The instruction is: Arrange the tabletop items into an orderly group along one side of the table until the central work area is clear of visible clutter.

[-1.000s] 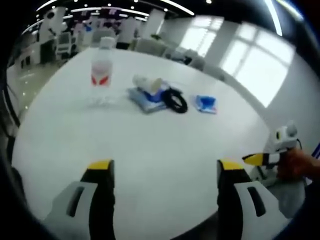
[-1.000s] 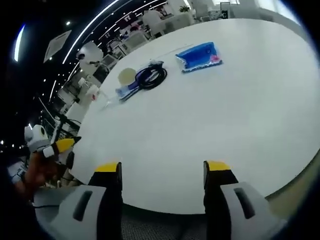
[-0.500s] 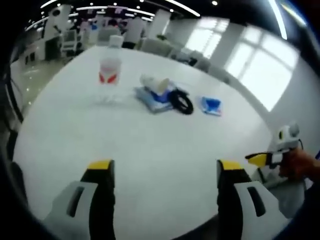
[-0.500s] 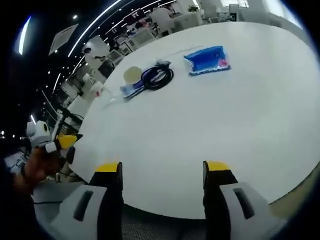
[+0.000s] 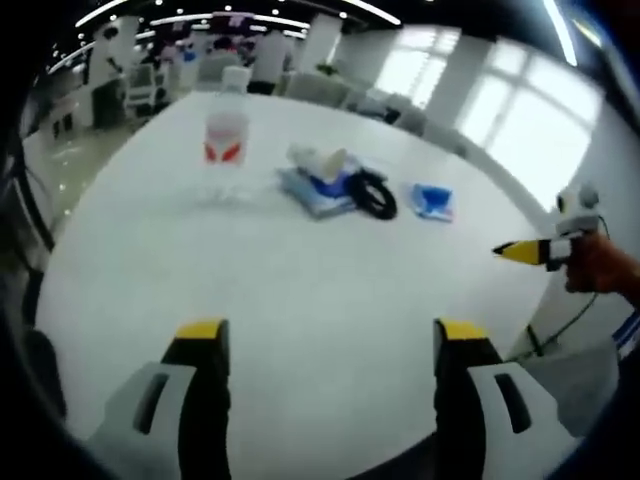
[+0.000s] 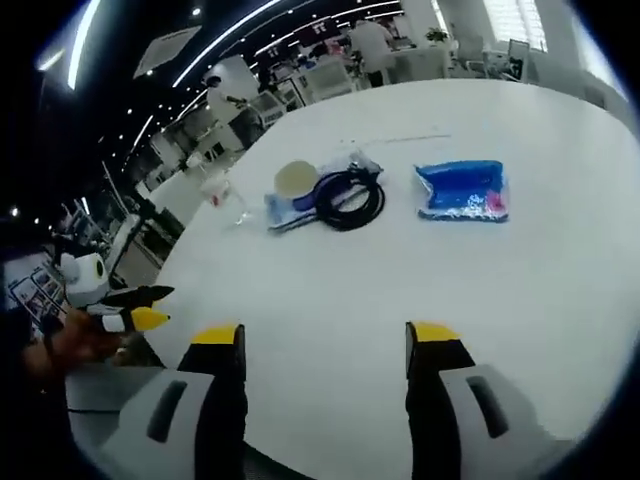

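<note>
One clear water bottle [image 5: 226,128], one paper cup [image 6: 297,182], one coil of black cable [image 6: 349,197], one flat blue-and-white packet [image 5: 316,191] under the cup and one blue pouch [image 6: 463,189] sit on the white table [image 5: 300,300]. All five lie toward the far side of the tabletop, well apart from both tools.

The bottle stands upright with its red label facing the left gripper view, apart from the rest. The cup lies on its side on the flat packet, its open mouth turned toward the right gripper view. The cable coil lies flat, touching the cup and packet. The pouch lies flat just beyond the coil, its long axis running across the right gripper view.

The left gripper [image 5: 330,335] hangs over the near table edge, jaws spread wide and holding nothing. The right gripper [image 6: 324,335] likewise has its jaws wide apart and empty, above bare tabletop.
</note>
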The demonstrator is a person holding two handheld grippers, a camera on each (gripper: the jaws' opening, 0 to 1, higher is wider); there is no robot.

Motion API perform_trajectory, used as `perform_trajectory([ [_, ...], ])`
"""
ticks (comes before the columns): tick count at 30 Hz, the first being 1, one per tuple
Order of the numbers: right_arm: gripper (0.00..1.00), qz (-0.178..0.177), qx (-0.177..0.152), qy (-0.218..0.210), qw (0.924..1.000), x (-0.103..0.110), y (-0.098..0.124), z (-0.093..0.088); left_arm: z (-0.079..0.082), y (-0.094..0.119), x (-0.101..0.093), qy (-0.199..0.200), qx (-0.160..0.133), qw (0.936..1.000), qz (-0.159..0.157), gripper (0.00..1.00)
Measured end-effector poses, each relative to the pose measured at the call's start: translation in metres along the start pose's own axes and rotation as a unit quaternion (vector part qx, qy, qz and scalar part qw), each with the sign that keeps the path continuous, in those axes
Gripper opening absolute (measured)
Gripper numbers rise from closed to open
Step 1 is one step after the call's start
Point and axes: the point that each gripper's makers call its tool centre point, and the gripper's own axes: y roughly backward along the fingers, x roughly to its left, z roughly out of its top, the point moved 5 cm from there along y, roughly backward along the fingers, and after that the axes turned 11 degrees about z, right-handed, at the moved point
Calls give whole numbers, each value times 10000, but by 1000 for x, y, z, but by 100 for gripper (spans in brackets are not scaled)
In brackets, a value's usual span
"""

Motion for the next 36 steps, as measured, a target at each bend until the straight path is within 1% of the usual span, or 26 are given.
perform_trajectory([
  [3,65,158,75,228,9996,1,-16,22,0,0,1,-72,-2,10000,-23,81],
  [4,65,195,87,253,9995,1,-19,26,-1,0,2,-112,3,9999,4,81],
  [6,65,221,100,285,9993,3,-22,30,-2,0,2,-133,28,9999,19,81],
  [10,64,291,107,367,9988,3,-31,43,-5,-1,0,-242,89,9997,47,81],
  [12,64,307,145,400,9986,1,-35,47,-5,-1,0,-251,91,9996,46,81],
  [16,64,358,293,605,9971,-1,-44,58,-6,-1,1,-247,134,9996,73,81],
  [22,64,358,296,699,9965,-6,-53,76,-8,-2,2,-264,174,9995,87,81],
  [27,64,406,372,829,9950,-10,-61,86,-9,-3,0,-308,211,9993,76,81],
  [32,64,366,441,948,9938,-20,-75,99,-10,-3,2,-315,227,9992,92,81],
  [36,64,387,455,951,9937,-28,-88,108,-10,-3,4,-285,224,9993,116,81],
])
